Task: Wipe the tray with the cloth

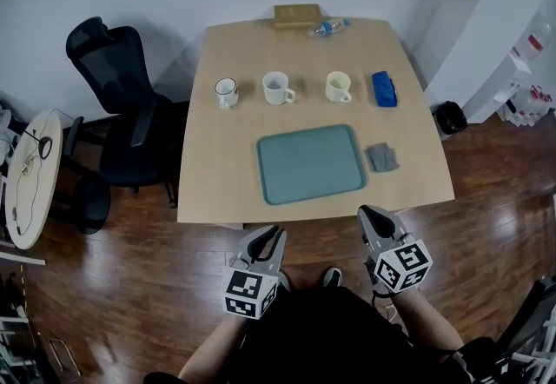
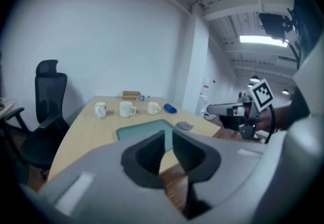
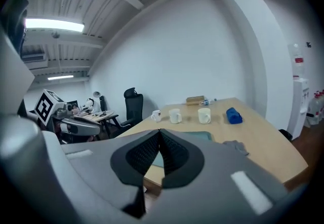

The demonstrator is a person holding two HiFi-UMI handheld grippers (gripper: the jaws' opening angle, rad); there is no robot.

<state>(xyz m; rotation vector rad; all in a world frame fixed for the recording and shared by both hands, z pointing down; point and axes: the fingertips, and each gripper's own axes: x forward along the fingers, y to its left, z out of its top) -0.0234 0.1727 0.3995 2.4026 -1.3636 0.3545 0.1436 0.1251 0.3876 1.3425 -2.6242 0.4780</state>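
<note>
A teal tray point(image 1: 310, 163) lies on the wooden table near its front edge, with a folded grey cloth point(image 1: 382, 156) just to its right. Both grippers hang below the table's front edge, short of the tray and touching nothing. My left gripper point(image 1: 271, 235) shows a narrow gap between its fingertips, with nothing in it. My right gripper point(image 1: 369, 215) is shut and holds nothing. In the left gripper view, the left gripper point(image 2: 168, 139) points toward the tray point(image 2: 142, 129) and cloth point(image 2: 184, 125). In the right gripper view, the right gripper point(image 3: 160, 132) has tray point(image 3: 200, 135) and cloth point(image 3: 235, 146) ahead.
Three mugs point(image 1: 277, 88) stand in a row behind the tray, with a blue item point(image 1: 384, 88) to their right. A plastic bottle point(image 1: 328, 27) and a wooden box point(image 1: 298, 16) sit at the far edge. A black office chair point(image 1: 117, 104) stands to the left.
</note>
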